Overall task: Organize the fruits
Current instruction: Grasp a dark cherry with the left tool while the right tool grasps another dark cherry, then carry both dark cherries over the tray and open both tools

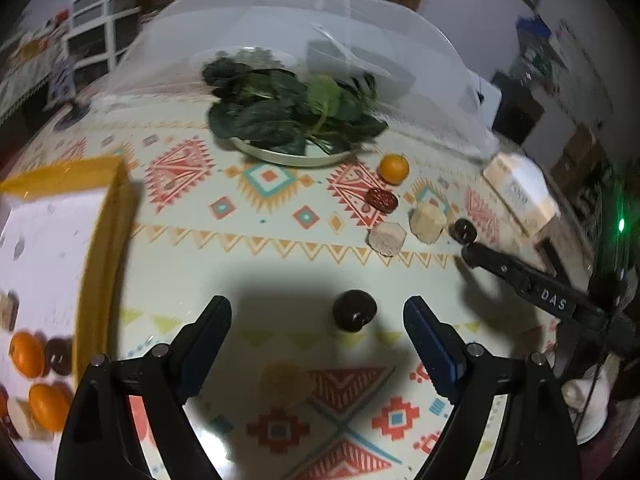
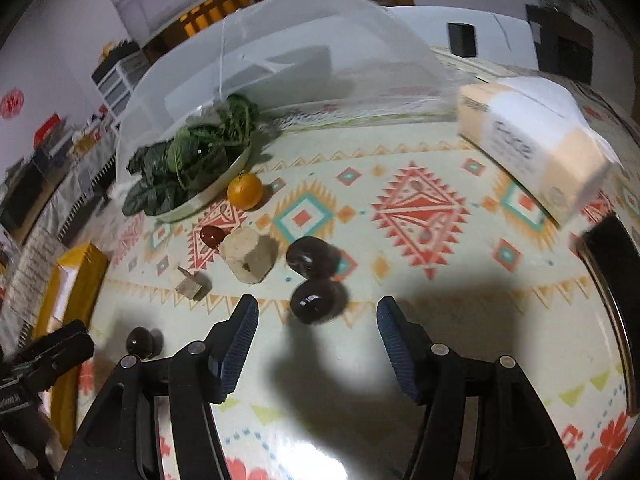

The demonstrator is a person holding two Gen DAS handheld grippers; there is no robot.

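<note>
Your left claw (image 1: pixel 318 336) is spread wide and empty, with a dark plum (image 1: pixel 354 310) sitting on the cloth (image 1: pixel 280 272) between its tips, slightly toward the right finger; you look lined up to close on it. Your right claw (image 2: pixel 318 334) is likewise spread and holds nothing, and a second plum (image 2: pixel 316 301) lies just ahead of its gap, a third (image 2: pixel 310 257) just behind that. Beyond those are two pale blocks (image 2: pixel 249 254), a red fruit (image 2: pixel 212 235) and an orange (image 2: pixel 245 191) beside the plate of greens (image 2: pixel 208 196).

On your left is the yellow-rimmed tray (image 1: pixel 102 240), already holding oranges (image 1: pixel 27 354) and dark fruit, probably the sorting spot, so the near plum likely goes there. The tissue box (image 2: pixel 532 148) sits well off to the right.
</note>
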